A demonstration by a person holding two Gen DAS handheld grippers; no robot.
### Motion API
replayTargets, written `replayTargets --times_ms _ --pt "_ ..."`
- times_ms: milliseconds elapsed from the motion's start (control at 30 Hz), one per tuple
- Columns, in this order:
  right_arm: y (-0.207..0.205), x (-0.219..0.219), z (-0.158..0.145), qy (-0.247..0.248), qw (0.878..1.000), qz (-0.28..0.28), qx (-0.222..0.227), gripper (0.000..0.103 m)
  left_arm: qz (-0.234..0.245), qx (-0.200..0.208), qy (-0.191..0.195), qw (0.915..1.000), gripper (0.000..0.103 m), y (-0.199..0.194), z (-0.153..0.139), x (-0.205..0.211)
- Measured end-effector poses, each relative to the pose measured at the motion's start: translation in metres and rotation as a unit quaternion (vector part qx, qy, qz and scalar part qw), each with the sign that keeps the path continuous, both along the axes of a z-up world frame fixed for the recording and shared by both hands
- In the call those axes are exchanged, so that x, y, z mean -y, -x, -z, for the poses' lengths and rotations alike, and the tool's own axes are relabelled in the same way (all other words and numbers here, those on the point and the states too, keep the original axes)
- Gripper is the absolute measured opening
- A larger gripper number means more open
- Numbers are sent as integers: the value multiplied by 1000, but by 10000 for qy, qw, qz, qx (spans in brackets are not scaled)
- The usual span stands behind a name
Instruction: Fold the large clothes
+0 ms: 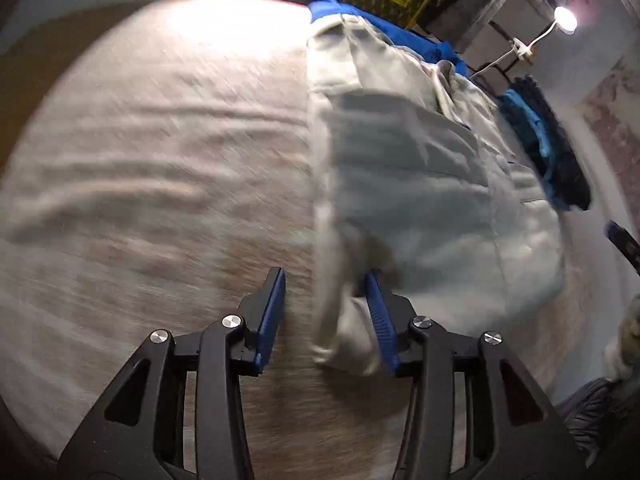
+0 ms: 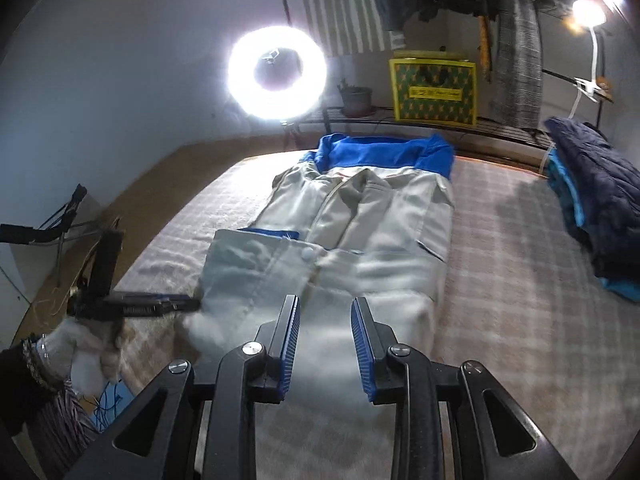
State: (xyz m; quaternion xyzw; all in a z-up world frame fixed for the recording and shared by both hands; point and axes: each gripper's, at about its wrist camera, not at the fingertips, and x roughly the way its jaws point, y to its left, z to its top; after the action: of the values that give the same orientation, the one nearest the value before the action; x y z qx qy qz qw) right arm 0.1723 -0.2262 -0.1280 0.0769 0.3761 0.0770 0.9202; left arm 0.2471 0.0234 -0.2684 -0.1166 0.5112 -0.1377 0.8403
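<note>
pale grey jacket with blue collar (image 2: 360,216) laid flat on checked bed cover (image 2: 500,280) for folding | left gripper (image 1: 326,312) fingers apart, straddling its edge | right gripper (image 2: 325,344) fingers apart, over hem

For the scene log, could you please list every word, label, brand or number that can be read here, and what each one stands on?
No text can be read in either view.
Yellow and green patterned box: it carries a yellow label panel with dark print, too small and blurred to read.
Pale jacket with blue collar: no visible wording.
Grippers: no markings show.
</note>
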Motion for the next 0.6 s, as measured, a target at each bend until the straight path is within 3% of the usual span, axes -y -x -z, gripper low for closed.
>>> replayTargets --times_ms 33,133,233,267,333,467,533,600 --pt "9 4 -1 -16 10000 42 -2 27 -151 90 35 9998 39 4 -7 -7" --pt "39 21 -6 -102 9998 178 -45 27 -449 119 668 9967 39 17 -27 -31" --pt "53 31 -29 -396 9988 276 -128 32 -487 186 944 9942 39 32 -43 -43" --pt "58 29 -46 -519 9986 85 65 41 -479 197 985 9938 39 36 -46 -45" --pt "64 17 -71 -312 9987 -100 403 56 -382 198 980 9943 39 42 -53 -47" --pt "48 -6 -89 -398 9963 -609 463 56 55 -4 958 9954 39 37 -70 -41" --pt "30 -18 -84 -328 9949 -893 349 56 405 178 642 9970 39 35 -80 -36" --pt "4 -33 -74 -102 9928 -1169 247 56 776 272 561 9950 39 31 -81 -34"
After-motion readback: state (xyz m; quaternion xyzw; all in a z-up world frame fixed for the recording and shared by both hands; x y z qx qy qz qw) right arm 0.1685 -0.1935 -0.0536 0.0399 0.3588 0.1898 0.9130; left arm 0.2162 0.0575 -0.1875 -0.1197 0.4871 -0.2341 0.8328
